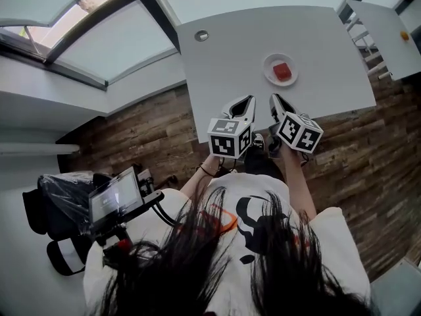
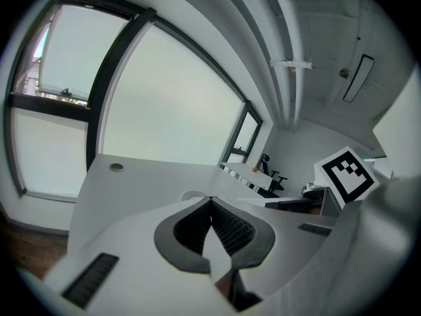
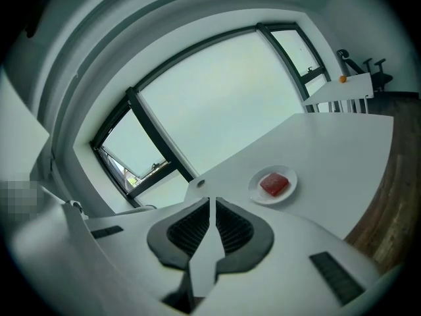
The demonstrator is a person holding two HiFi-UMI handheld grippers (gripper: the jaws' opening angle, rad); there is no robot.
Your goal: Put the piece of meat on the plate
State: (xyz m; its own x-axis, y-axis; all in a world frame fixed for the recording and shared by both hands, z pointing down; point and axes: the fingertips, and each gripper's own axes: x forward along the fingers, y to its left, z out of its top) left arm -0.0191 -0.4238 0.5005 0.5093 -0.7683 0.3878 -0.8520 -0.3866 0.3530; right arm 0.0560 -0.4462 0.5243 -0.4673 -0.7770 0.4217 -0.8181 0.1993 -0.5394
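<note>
Head view, starting nearest the camera: a white shirt (image 1: pixel 263 216) with a black and orange graphic carries no words I can read, and a small screen (image 1: pixel 115 199) on a dark stand to the person's left is too dim to give any text. Just beyond the shirt, the left gripper (image 1: pixel 250 100) and the right gripper (image 1: pixel 273 98) hang side by side over the near edge of the white surface (image 1: pixel 322 38), both angled toward it. Each gripper view shows its jaws clenched tip to tip with nothing between them, so neither hand carries anything. The marker cubes (image 1: pixel 230 137) bear only black-and-white square patterns, not lettering. Farther along the surface, well apart from both grippers, the piece of meat (image 1: pixel 283 72) lies flat near the middle of the round white plate (image 1: pixel 268 64), a red slab resting wholly inside the rim. That placement, together with empty closed jaws held clear of it, suggests the delivery is already made and the hands are simply parked out of the way. Past the plate sits a round cable hole (image 1: pixel 201 35). On a second table (image 1: pixel 385 25) at the far right rests a small orange object (image 1: pixel 404 35). No brand or label is legible anywhere.
</note>
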